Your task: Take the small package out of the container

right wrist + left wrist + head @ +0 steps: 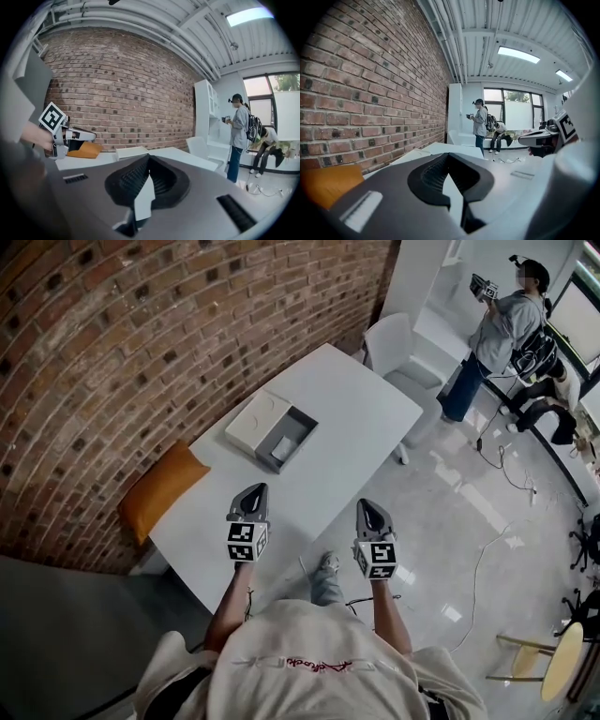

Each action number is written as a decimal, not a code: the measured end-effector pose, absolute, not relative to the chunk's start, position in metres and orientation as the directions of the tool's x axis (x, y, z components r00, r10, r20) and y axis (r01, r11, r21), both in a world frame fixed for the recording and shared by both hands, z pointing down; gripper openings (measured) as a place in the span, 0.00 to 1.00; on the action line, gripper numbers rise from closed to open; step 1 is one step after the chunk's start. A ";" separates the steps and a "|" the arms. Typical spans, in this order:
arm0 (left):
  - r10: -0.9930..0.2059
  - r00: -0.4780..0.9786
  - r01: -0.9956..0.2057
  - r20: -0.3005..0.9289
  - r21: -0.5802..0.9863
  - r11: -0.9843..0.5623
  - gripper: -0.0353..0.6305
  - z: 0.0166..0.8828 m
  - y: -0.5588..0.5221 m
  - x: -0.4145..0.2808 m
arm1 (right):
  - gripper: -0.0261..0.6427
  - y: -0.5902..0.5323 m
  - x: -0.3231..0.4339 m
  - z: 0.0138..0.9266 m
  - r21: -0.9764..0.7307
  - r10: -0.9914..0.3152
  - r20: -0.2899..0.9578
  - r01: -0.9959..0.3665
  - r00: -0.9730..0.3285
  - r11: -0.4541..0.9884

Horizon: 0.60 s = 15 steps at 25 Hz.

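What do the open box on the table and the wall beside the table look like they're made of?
Open box: probably cardboard or stiff card, judging by its thin straight walls and matte grey inside; plastic can't be ruled out. Wall: bare red-brown brick, rough, with visible mortar lines.

container: grey, open, on table | package: white, apparently inside

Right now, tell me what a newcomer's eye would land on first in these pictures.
A red brick wall fills the left, with a white table along it. On the table sits an open grey container holding a small white package, a white lid beside it. Nearest, the left hand-held gripper and right hand-held gripper point toward it, shut and empty.
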State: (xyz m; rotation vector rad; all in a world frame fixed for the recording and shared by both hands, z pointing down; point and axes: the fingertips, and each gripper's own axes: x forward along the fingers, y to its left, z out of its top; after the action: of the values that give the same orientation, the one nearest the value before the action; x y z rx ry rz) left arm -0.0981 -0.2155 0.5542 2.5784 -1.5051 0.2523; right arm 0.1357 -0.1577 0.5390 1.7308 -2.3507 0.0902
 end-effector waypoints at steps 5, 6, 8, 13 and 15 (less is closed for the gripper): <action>-0.866 0.446 -0.891 0.226 0.015 -0.454 0.07 0.548 -0.254 -0.078 | 0.06 -0.209 0.161 0.532 0.077 -0.923 0.206 -0.934 -0.326 0.348; -0.871 0.435 -0.896 0.226 0.010 -0.445 0.07 0.545 -0.262 -0.075 | 0.06 -0.220 0.166 0.530 0.077 -0.920 0.204 -0.931 -0.335 0.356; -0.881 0.413 -0.905 0.232 0.001 -0.425 0.07 0.542 -0.276 -0.071 | 0.06 -0.240 0.175 0.529 0.074 -0.914 0.199 -0.925 -0.353 0.373; -0.899 0.364 -0.924 0.243 -0.027 -0.381 0.07 0.538 -0.314 -0.059 | 0.06 -0.282 0.195 0.530 0.054 -0.895 0.204 -0.909 -0.396 0.414; -0.904 0.349 -0.929 0.248 -0.037 -0.369 0.07 0.537 -0.329 -0.055 | 0.06 -0.297 0.203 0.533 0.047 -0.888 0.208 -0.903 -0.409 0.427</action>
State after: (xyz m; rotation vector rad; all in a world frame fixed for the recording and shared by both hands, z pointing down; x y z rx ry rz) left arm -0.0551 -0.3286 0.5367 2.4876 -1.6979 0.3455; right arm 0.2028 -0.2973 0.5327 1.5780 -2.4771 0.1072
